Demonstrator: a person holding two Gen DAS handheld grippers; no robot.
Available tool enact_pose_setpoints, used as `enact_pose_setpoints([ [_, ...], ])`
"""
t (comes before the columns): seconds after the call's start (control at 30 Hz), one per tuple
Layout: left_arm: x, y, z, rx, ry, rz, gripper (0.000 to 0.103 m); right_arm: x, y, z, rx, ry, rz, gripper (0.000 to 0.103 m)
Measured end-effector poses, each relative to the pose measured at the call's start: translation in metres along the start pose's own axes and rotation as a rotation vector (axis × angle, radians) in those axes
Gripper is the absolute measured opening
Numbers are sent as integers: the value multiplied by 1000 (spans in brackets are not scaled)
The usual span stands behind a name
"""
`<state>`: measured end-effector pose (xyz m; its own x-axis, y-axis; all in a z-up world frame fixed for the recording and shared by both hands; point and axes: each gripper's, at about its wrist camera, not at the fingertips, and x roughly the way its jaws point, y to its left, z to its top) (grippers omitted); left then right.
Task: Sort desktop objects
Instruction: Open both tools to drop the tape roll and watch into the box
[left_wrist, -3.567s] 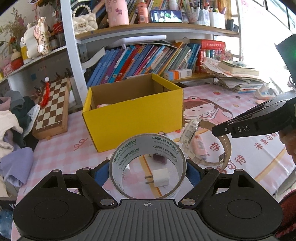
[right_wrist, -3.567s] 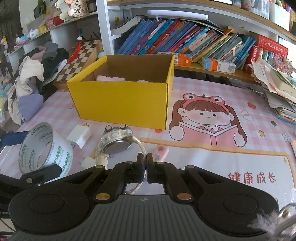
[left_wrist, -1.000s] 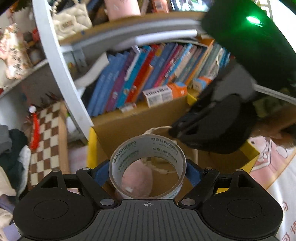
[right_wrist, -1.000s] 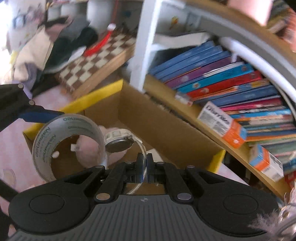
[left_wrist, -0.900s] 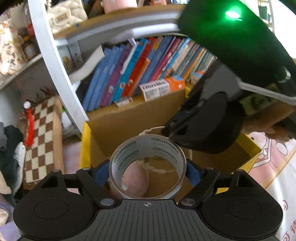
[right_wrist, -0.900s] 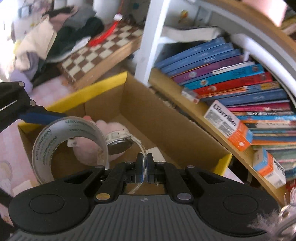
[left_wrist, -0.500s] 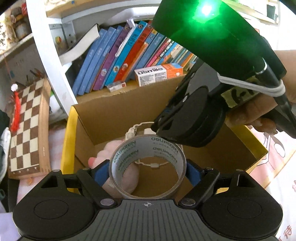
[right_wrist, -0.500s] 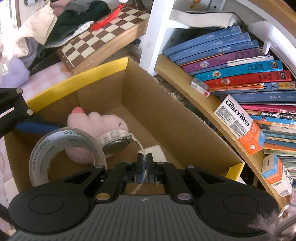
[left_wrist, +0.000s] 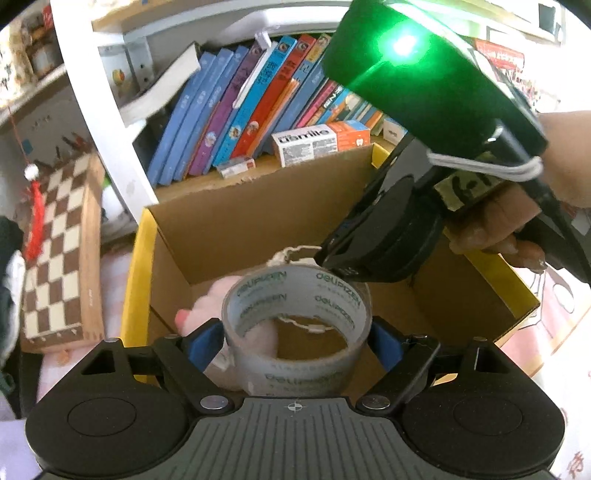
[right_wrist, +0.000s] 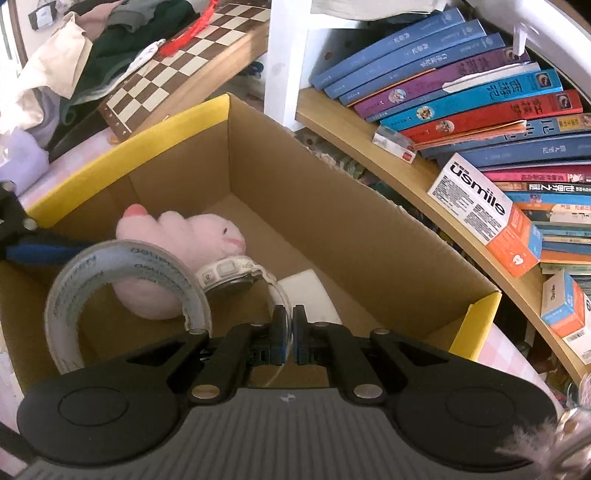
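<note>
My left gripper (left_wrist: 295, 343) is shut on a clear tape roll (left_wrist: 295, 325), which sits between its blue pads (left_wrist: 205, 341) over the open yellow cardboard box (left_wrist: 135, 266). My right gripper (right_wrist: 290, 332) is shut on the clear strap of a white wristwatch (right_wrist: 229, 277). The watch hangs inside the box (right_wrist: 177, 122), just above a pink plush toy (right_wrist: 184, 229). In the right wrist view the tape roll (right_wrist: 122, 266) is at the lower left, close beside the watch. In the left wrist view the right gripper (left_wrist: 332, 258) comes in from the right, with the strap (left_wrist: 291, 254) at its tip.
A white flat item (right_wrist: 306, 291) lies on the box floor. Behind the box, a shelf holds leaning books (left_wrist: 258, 103) and a usmile carton (right_wrist: 484, 214). A white shelf post (left_wrist: 107, 110) stands at the box's back left corner. A chessboard (right_wrist: 177, 74) and a clothes pile (right_wrist: 55, 74) lie to the left.
Both grippers carried their objects from the table in front of the box to above its opening. Over the last second both views tipped down, and the watch sank towards the plush toy.
</note>
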<state>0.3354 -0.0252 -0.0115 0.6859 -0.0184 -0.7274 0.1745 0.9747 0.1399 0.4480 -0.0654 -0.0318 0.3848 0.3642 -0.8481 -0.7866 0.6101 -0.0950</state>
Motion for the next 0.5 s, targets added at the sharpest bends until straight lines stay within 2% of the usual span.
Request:
enact_pose_setpoints([
  [0.1,-5,-3,0,24,-17,11,90,3,-1,-1,8,9,7,9],
  [0.3,-15,0,1,26,-44,33,94,3,-2,-1,27,7,14,10],
  [0.43,-24,4,1,6,-70,54,95,-9,-3,-1,23,-33,10,33],
  [0.5,-30,7,1,-10,-85,63,95,-17,-4,-2,27,-55,12,34],
])
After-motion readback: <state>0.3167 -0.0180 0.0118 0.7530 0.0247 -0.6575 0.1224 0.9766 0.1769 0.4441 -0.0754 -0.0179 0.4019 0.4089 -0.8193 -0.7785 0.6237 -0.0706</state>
